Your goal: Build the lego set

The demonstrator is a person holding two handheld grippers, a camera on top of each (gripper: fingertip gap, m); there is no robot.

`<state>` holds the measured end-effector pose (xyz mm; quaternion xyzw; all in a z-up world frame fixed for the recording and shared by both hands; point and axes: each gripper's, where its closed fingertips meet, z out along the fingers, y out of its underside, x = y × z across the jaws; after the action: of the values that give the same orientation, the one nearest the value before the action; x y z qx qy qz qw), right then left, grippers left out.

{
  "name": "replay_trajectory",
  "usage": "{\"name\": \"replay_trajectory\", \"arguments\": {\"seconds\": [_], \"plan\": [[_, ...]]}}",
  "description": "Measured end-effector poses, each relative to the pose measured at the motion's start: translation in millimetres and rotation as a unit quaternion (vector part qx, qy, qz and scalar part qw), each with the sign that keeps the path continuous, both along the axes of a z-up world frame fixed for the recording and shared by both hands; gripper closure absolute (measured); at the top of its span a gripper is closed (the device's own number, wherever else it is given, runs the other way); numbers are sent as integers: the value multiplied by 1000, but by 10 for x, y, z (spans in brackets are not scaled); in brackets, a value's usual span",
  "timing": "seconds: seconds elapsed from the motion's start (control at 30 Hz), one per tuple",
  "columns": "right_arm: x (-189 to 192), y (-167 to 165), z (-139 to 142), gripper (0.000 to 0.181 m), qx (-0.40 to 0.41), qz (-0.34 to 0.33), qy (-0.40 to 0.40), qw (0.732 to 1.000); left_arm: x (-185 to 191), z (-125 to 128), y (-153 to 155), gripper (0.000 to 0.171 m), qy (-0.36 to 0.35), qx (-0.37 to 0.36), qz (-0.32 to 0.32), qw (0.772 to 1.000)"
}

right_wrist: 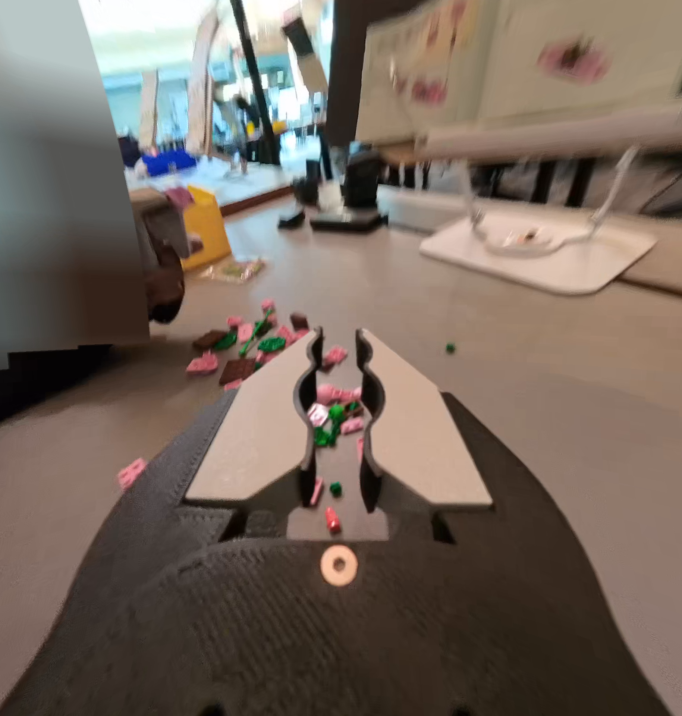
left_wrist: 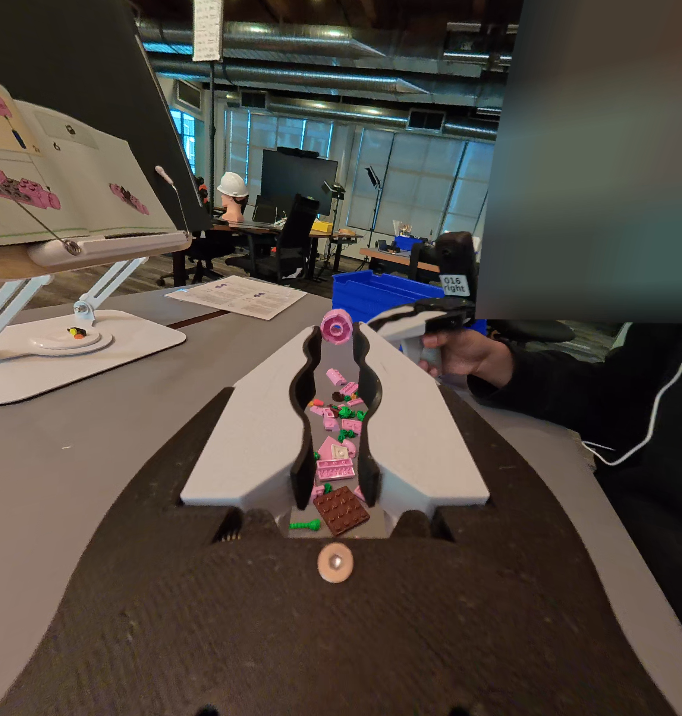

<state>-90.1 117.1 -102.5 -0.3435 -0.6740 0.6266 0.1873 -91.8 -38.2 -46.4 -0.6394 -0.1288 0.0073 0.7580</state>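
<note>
A grey surface (left_wrist: 99,445) carries a white book stand (left_wrist: 79,341) and scattered pink, green and brown bricks (right_wrist: 250,348). The left gripper (left_wrist: 336,329) pinches a round pink brick (left_wrist: 336,327) above them. The right gripper (right_wrist: 338,337) hovers narrowly parted, holding nothing.

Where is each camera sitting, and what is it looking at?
Left wrist view: sits on the left gripper, which pinches a pink round piece; faces over the loose bricks toward the instruction booklet; shows the person's hand with the right gripper.
Right wrist view: sits on the empty right gripper, low over the bricks, blurred.
Both share: bricks, white stand.
</note>
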Motion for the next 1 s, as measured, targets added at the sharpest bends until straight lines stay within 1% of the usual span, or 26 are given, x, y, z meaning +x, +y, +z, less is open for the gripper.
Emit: {"name": "replay_trajectory", "arguments": {"seconds": [0.03, 0.1, 0.17, 0.27, 0.43, 0.63, 0.77, 0.83, 0.9, 1.0], "plan": [[5, -45, -108, 163, 11, 12, -30, 999, 6, 12, -1, 157, 3, 1, 2, 1000], [20, -119, -246, 150, 27, 29, -64, 997, 23, 38, -1, 157, 8, 5, 4, 1000], [19, -149, -302, 139, 38, 37, -81, 995, 35, 58, 0, 157, 12, 9, 6, 1000], [-6, -120, -299, 132, 27, 31, -89, 995, 36, 86, -10, 157, 15, 14, 10, 1000], [-34, -64, -255, 128, 1, 27, -92, 995, 39, 104, -11, 157, 14, 20, 13, 1000], [-46, -87, -280, 135, 47, 12, -63, 997, 9, 48, 3, 157, 17, 9, 22, 1000], [-108, 12, -248, 134, 58, -19, -40, 997, 2, 44, 4, 157, 12, 12, 20, 1000], [-120, 34, -233, 131, 39, -21, -49, 998, 11, 46, 11, 157, 12, 11, 19, 1000], [-89, -6, -225, 120, -2, 2, -81, 997, 12, 34, 20, 157, 15, 7, 19, 1000], [-89, -10, -219, 118, -41, 15, -108, 993, -13, -11, 26, 157, 14, -2, 24, 1000]]}}
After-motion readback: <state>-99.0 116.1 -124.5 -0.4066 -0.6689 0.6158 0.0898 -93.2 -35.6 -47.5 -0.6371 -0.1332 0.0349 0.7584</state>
